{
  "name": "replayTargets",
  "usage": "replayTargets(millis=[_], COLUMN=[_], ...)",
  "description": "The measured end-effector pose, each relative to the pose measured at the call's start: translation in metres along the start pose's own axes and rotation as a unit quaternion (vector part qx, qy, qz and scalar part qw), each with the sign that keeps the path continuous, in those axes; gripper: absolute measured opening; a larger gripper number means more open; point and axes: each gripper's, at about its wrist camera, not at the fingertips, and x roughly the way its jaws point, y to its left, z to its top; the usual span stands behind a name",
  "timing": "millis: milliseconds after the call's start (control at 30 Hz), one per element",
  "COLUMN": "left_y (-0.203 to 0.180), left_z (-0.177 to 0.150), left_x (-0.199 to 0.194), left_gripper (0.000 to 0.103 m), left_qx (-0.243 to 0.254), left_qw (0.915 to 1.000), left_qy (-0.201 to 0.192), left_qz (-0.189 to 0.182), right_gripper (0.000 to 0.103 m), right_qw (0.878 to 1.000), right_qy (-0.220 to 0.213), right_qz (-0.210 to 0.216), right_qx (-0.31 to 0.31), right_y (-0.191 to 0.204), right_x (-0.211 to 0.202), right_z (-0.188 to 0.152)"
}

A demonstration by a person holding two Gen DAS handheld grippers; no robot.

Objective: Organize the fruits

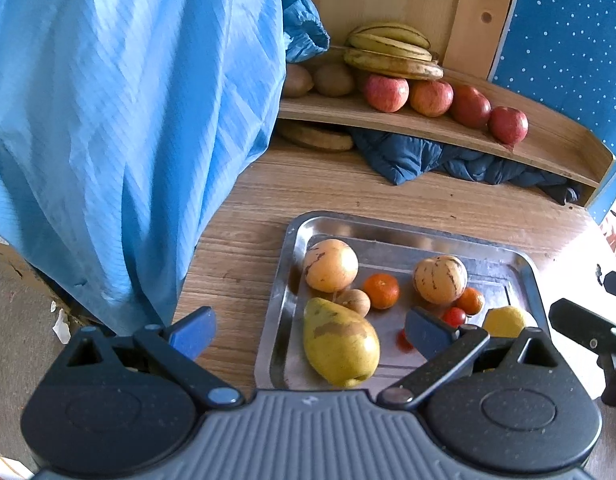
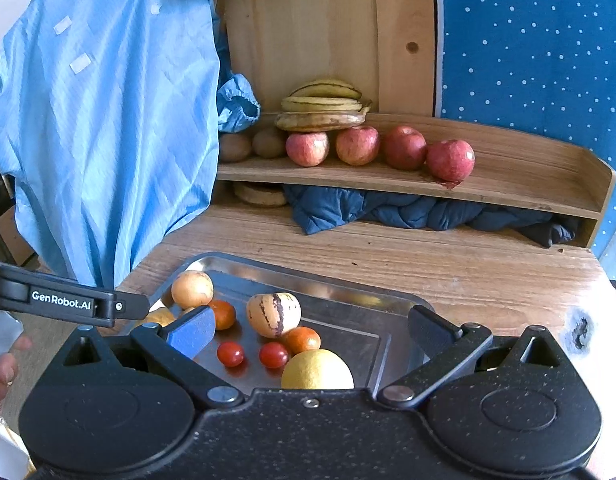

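My left gripper (image 1: 311, 330), fingers wide open and empty, hangs over the yellow-green pear (image 1: 339, 342); its long axis runs from 11 to 5 o'clock. My right gripper (image 2: 311, 330) is open, empty too.

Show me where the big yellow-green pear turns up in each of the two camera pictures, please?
Left wrist view: the pear lies at the near left of the metal tray, between the open fingers of the left tool.
Right wrist view: only a small yellow part of it seems to show at the tray's left edge, behind a blue finger.
Shared landmark: the striped melon beside a mandarin.
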Motion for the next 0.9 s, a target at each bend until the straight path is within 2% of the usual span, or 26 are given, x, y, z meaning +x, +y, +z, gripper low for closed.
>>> replayTargets(millis=[367, 900], left_y=[0.020, 0.024], left_z=[-0.007, -0.007], left_x=[-0.016, -0.014], left_gripper=[0.102, 0.102], left_qx=[0.008, 0.024], left_qw=[0.9999, 0.9992], left_qy=[-0.008, -0.010], left_qz=[-0.011, -0.032], right_gripper=[0.102, 0.102], right_qw=[0.999, 0.998], right_qy=[-0.009, -0.010], right_qz=[-0.037, -0.056], right_qx=[0.031, 0.041], right_y=[0.017, 0.032], right_x=[-0.012, -0.020], right_z=[-0.008, -0.011])
